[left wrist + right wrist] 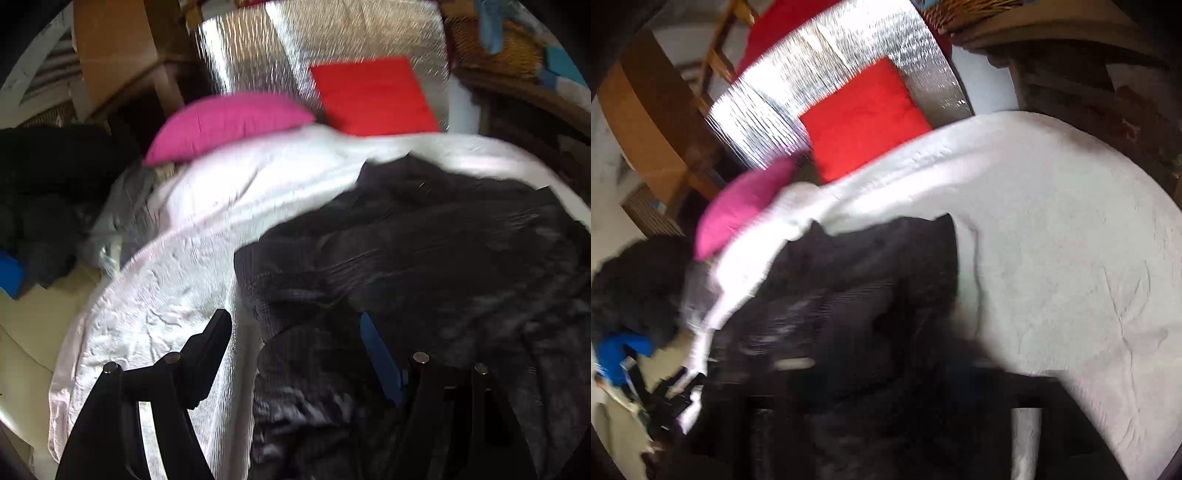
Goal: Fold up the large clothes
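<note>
A large dark grey garment (pixel 424 258) lies crumpled on the white sheet (pixel 177 295) of a bed. My left gripper (pixel 291 317) hangs over the garment's left edge with its jaws wide apart: the black finger (pixel 207 350) is over the sheet and the blue-padded finger (pixel 380 362) over the dark cloth, and nothing is pinched. The right wrist view is blurred. It shows the same garment (pixel 857 280) on the sheet (pixel 1052 240), and my right gripper (pixel 886 387) low over the cloth with its dark fingers apart and no cloth gripped.
A pink pillow (pixel 229 122) and a red cushion (pixel 373 96) lie at the bed's far end against a silver foil mat (pixel 251 48). A heap of dark clothes (pixel 48 192) and a blue item (pixel 9 273) sit left of the bed. Wooden furniture (pixel 118 44) and a wicker basket (pixel 498 44) stand behind.
</note>
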Available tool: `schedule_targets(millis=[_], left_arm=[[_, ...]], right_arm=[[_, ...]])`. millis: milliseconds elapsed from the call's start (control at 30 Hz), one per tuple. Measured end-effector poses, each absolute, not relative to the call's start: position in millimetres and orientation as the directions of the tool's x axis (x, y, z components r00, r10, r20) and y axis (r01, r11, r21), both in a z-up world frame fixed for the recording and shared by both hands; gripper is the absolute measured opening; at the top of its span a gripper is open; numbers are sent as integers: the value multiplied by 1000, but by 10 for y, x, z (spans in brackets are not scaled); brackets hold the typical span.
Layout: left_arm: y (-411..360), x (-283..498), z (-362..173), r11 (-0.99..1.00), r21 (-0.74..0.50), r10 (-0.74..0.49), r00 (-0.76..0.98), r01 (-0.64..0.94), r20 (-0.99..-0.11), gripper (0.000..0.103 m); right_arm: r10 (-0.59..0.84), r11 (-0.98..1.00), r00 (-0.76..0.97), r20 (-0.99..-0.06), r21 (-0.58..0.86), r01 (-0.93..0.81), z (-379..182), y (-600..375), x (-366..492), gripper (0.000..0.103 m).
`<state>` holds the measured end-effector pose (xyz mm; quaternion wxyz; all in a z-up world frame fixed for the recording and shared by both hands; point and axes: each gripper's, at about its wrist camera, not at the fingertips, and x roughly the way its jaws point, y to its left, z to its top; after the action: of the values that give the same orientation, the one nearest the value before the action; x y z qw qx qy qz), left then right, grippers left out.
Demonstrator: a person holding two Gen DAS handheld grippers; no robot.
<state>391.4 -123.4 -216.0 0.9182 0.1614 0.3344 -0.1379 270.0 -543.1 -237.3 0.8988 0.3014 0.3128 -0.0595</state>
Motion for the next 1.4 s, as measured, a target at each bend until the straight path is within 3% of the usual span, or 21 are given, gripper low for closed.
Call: schedule_targets(millis=[100, 300, 833, 1400], left_arm=[[-1175, 3659, -1974, 917, 194, -161, 770, 348, -617, 80], [-964, 3082, -1791, 938, 176, -153, 812, 299, -563, 81], [-617, 2175, -1511, 958, 169, -113, 846, 233, -521, 81], [-554, 1963, -1556, 952, 192, -102, 837, 239, -537, 81]], right_arm=[[71, 820, 843, -533, 512, 255, -2193, -5341, 2414, 85], [55, 832, 882, -468, 510, 219, -2045, -5160, 1732, 85], [71, 839, 873, -483, 502, 209, -2278, -4795, 716, 85], [110, 848, 844, -524, 493, 195, -2396, -4588, 545, 85]])
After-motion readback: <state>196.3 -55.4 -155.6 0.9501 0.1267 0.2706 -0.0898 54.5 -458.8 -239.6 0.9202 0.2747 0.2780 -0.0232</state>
